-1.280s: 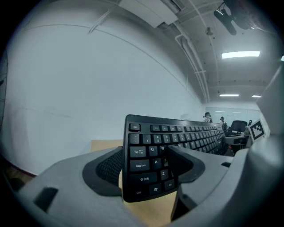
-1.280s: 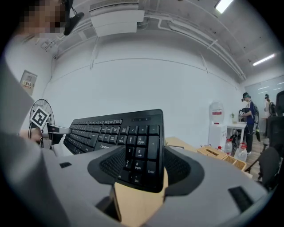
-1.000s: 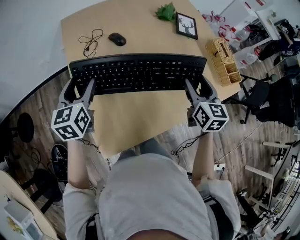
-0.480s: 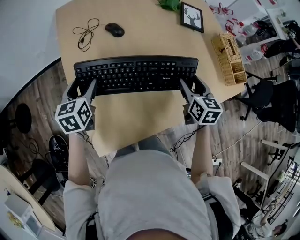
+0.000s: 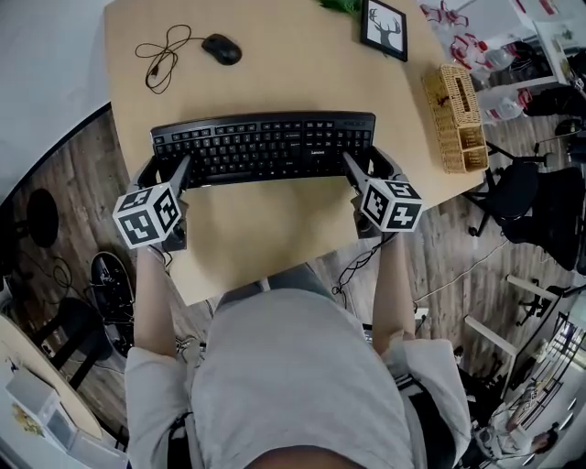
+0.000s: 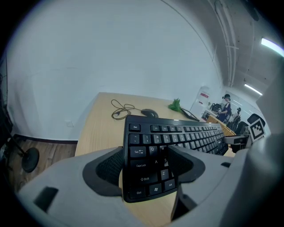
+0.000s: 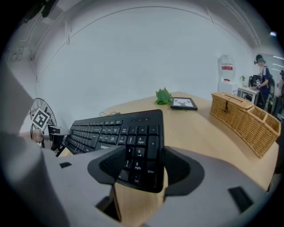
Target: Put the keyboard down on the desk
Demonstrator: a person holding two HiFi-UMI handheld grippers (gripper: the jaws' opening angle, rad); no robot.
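Note:
A black keyboard (image 5: 265,147) lies lengthwise across the wooden desk (image 5: 256,229), held at both ends. My left gripper (image 5: 165,170) is shut on its left end, with the Shift and Ctrl keys (image 6: 148,179) between the jaws. The number-pad end (image 7: 137,155) is clamped the same way by my right gripper (image 5: 368,167). In the right gripper view bare desk shows under that end, so the keyboard seems slightly raised. Whether any part touches the desk I cannot tell.
A black mouse (image 5: 222,48) with a coiled cable (image 5: 160,59) lies behind the keyboard at the far left. A framed deer picture (image 5: 385,27) and a green plant (image 5: 341,5) stand at the back, a wicker basket (image 5: 455,114) at the right edge. An office chair (image 5: 513,192) is off to the right.
Both grippers have carried the keyboard toward the person, away from the mouse; the gap to the mouse has widened.

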